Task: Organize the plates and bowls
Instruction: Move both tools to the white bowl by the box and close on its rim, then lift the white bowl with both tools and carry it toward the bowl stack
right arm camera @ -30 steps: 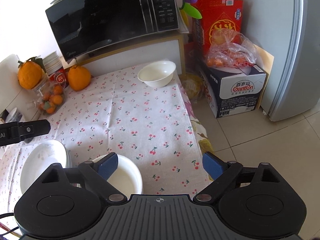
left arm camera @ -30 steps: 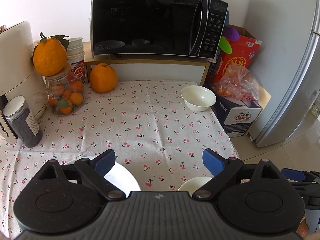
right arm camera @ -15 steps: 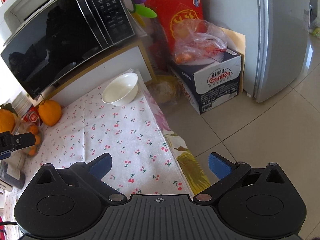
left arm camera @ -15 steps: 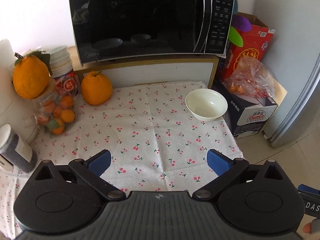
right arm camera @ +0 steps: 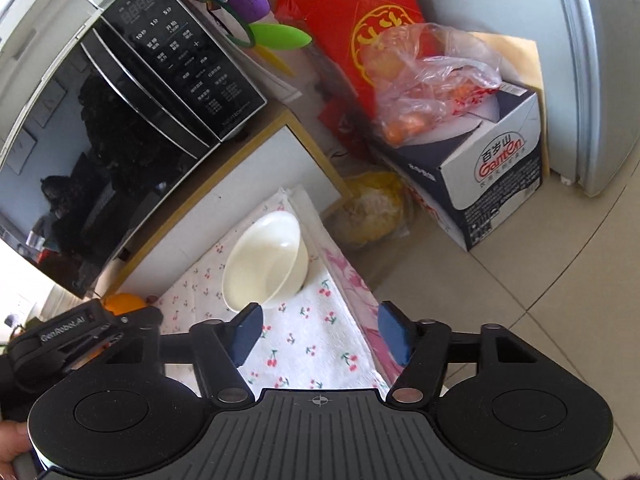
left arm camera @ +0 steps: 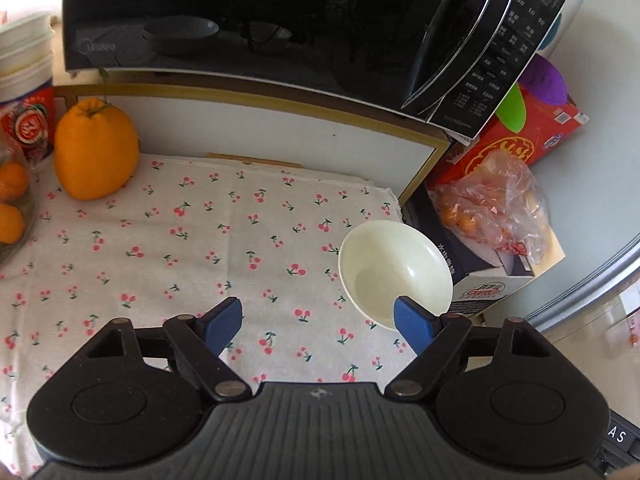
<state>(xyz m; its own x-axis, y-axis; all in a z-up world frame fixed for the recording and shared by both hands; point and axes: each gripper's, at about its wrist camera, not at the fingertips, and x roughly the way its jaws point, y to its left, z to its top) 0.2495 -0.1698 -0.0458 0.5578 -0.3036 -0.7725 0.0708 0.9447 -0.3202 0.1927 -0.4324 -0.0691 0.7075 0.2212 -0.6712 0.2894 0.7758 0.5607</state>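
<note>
While both jaws narrow on nothing, the white bowl [left arm camera: 394, 270] sits unheld at the worktop [left arm camera: 160, 248] corner. Left hand-held gripper [left arm camera: 318, 326] and right hand-held gripper [right arm camera: 320, 334] are near it; gathering appears unfinished.

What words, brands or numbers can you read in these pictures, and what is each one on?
"Ganten": white and dark box on the floor.
"GenRobot.AI": left gripper body, seen from the right wrist.
"Midea": microwave door, faint.
"AS": cut off, right gripper body at the left wrist view's lower right corner.
Microwave panel: Chinese button labels, too small to read.
Red box: gold emblem, not legible.
Red cup: logo blurred.
</note>
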